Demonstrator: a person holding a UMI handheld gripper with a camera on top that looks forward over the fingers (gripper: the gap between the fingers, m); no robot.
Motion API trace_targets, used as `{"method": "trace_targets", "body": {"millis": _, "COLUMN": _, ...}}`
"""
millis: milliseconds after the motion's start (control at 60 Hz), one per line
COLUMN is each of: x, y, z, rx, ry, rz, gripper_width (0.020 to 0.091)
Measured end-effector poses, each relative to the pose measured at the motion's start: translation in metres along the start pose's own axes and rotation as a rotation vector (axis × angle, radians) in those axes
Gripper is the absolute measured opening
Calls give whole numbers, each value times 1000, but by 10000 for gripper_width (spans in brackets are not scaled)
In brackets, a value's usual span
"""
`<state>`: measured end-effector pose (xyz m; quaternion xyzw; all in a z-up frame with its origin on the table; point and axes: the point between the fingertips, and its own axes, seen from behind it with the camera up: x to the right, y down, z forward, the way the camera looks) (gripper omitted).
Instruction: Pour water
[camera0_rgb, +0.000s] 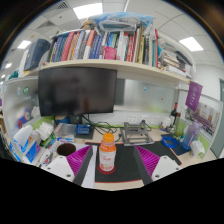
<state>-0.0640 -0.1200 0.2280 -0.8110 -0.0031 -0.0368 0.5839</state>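
A small bottle (107, 152) with an orange cap and an orange-and-white label stands upright on a red coaster, which lies on a black mat (126, 165) on the white desk. My gripper (114, 162) is open. Its magenta pads (80, 160) flank the mat on both sides. The bottle stands between the fingers near their tips, with a clear gap on each side and slightly nearer the left one. A dark round cup (66, 150) sits on the desk to the left, beyond the left finger.
A large black monitor (77, 90) stands behind, under a shelf of books (105, 47). White cups and clutter (30, 135) crowd the left of the desk. Boxes and small items (135, 133) lie behind the bottle, and a purple sign (193, 95) is at the right.
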Motion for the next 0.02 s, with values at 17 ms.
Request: {"method": "trace_targets", "body": {"millis": 17, "x": 0, "y": 0, "z": 1, "rx": -1, "ry": 0, "rz": 1, "gripper_width": 840}}
